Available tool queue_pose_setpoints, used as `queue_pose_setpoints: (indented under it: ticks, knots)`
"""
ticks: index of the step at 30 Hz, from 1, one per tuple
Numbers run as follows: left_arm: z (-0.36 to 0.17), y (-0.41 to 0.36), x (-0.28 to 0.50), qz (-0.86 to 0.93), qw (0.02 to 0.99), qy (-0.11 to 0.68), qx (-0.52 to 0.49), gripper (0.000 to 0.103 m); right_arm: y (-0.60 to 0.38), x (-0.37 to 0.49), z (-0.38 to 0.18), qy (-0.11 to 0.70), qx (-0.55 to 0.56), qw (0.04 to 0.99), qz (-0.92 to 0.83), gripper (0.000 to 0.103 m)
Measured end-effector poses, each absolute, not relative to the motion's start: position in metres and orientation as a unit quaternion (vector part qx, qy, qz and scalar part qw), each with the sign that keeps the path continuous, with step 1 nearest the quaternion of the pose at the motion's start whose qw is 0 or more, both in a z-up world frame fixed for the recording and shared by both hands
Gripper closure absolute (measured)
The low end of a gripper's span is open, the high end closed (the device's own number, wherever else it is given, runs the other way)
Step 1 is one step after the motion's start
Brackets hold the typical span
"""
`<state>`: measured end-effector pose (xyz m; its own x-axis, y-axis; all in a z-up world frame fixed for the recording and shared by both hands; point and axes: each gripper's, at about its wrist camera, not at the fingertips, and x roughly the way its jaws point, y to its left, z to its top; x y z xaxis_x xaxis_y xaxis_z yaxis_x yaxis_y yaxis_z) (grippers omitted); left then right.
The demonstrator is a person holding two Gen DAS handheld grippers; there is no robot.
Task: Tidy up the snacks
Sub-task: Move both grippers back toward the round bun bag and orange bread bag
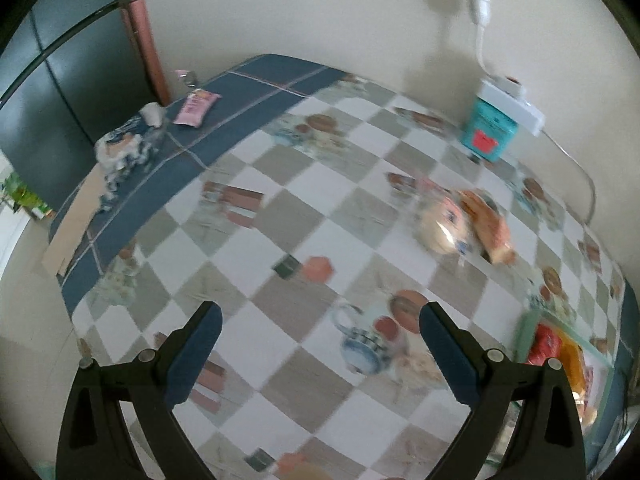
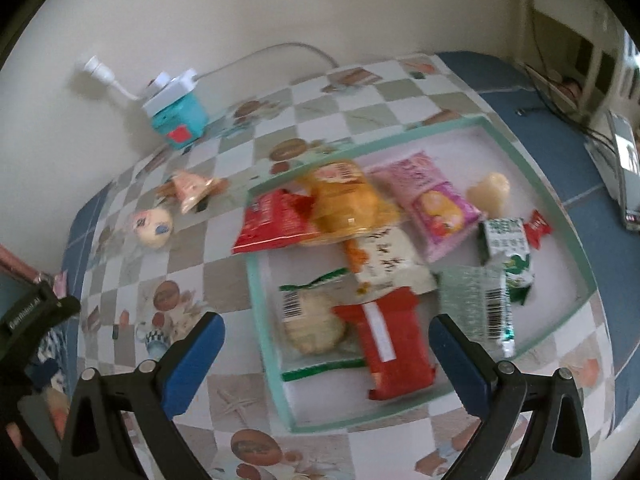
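My left gripper (image 1: 320,344) gapes empty — the round pale wrapped bun (image 1: 442,226) lies ahead-right on the checkered tabletop (image 1: 280,208); right gripper (image 2: 326,354) also apart.

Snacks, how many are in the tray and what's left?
Most packets already lie in the tray. Both grippers, left and right, are open and empty. Left out: a round bun, an orange packet and a pink packet.

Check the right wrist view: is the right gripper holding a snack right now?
No, the right gripper is open and empty above the tray.
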<state>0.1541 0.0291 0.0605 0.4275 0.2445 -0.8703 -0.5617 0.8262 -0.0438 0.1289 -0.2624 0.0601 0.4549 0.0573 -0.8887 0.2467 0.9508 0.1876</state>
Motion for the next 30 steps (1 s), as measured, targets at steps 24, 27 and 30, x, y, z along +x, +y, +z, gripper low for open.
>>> queue_pose_setpoints:
  ticks: [24, 27, 30]
  knots:
    - [0.051, 0.046, 0.22, 0.115, 0.857, 0.487, -0.125, 0.004, -0.234, 0.181, 0.071, 0.52, 0.109, 0.847, -0.015, 0.0]
    - [0.058, 0.048, 0.243, 0.069, 0.865, 0.486, -0.108, 0.004, -0.224, 0.21, 0.086, 0.511, 0.088, 0.855, 0.018, 0.0]
    - [0.053, 0.045, 0.264, 0.012, 0.855, 0.511, -0.087, 0.004, -0.214, 0.236, 0.096, 0.503, 0.063, 0.861, 0.038, 0.0]
